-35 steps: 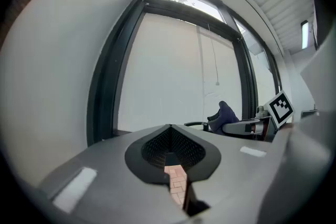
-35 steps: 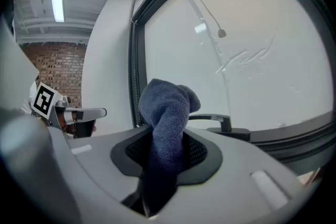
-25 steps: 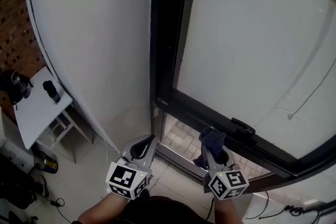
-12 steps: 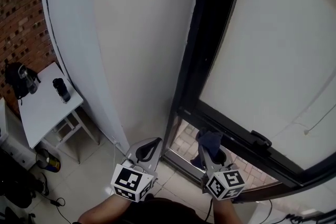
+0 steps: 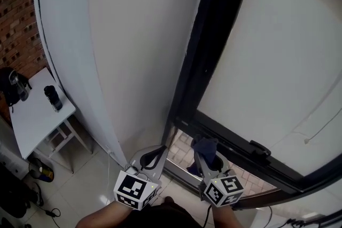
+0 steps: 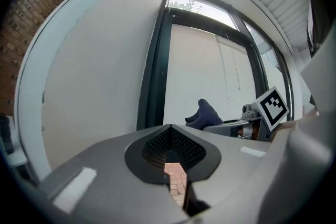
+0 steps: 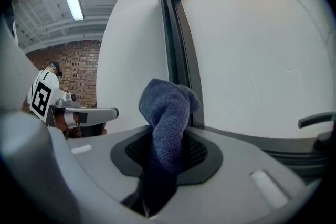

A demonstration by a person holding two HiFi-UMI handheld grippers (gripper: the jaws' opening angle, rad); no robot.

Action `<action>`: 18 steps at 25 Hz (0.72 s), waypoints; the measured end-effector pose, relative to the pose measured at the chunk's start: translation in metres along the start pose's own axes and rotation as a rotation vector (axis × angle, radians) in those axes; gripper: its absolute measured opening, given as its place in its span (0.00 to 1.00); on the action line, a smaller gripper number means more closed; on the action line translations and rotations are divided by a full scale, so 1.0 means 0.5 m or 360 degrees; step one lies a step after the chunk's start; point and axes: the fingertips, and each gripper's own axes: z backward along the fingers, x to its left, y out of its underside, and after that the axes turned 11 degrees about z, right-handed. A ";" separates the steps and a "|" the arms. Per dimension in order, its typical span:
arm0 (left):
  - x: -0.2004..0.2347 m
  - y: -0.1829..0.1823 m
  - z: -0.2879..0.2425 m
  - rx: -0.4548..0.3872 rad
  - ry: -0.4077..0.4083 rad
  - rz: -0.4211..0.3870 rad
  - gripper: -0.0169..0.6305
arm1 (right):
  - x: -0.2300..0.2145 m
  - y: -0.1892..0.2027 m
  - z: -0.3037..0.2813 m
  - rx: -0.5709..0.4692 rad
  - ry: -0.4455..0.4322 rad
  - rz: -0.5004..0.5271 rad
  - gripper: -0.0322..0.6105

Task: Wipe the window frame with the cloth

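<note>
Two grippers show at 6 o'clock in the head view, each capped with one cube of black-and-white square markers. The right gripper pinches one dark blue cloth, which sits near the corner where the black window frame meets its lower rail; I cannot tell whether the two touch. The right gripper view shows what the head view cannot: the cloth rises in a bunched fold out of the right gripper, its jaws clamped on it, with one lit ceiling lamp at 11 o'clock and a window handle at 3 o'clock. In the left gripper view the left gripper has its jaws pressed together on nothing, and the cloth lies at 2 o'clock from them. Only the head view shows the white table at 9 o'clock, bearing one dark cylinder, beside a brick wall.
</note>
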 end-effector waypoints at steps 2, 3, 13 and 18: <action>-0.008 -0.028 -0.020 -0.0015 0.0002 -0.0004 0.03 | -0.014 -0.030 -0.007 -0.0027 -0.0026 -0.0028 0.23; -0.015 -0.046 -0.029 -0.0022 0.0006 -0.0007 0.03 | -0.022 -0.050 -0.011 -0.0040 -0.0035 -0.0029 0.23; -0.067 -0.227 -0.112 -0.0230 0.0025 -0.0129 0.03 | -0.075 -0.225 -0.045 -0.0220 -0.0092 0.0145 0.23; -0.100 -0.333 -0.135 -0.0307 0.0008 -0.0151 0.03 | -0.100 -0.345 -0.043 -0.0322 -0.0100 0.0258 0.23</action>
